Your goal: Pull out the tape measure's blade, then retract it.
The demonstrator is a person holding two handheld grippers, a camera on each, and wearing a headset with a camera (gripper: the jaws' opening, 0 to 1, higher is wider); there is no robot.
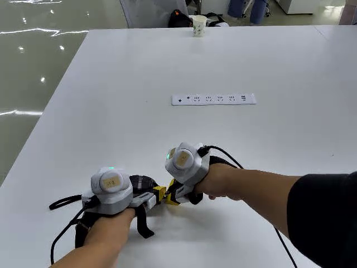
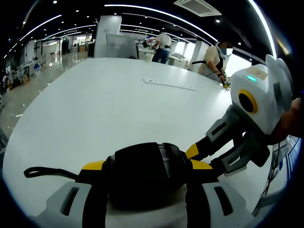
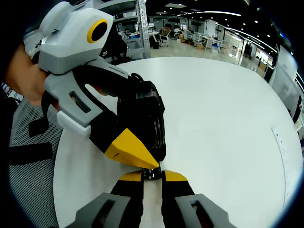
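Pull-out looks to be the step in hand, and at its very start: no length of blade shows anywhere. In the lower middle of the left gripper view, the left gripper is clenched around the black tape measure, its yellow-tipped jaws pressing on either side of the case. A black strap trails off toward the lower left. At the bottom centre of the right gripper view, the right gripper has its jaws drawn nearly together on a small piece at the mouth of the case, which I take to be the blade tip, though it is too small to be sure. In the head view both tools meet at the lower centre of the white table, with a power strip well apart at mid-frame and a paper cup at the top edge. The next move, as I judge it, calls for the left tongs to hold the case fast. The right tongs then draw straight away from it, in line with the slot, keeping the pinch firm so the tip does not slip free.
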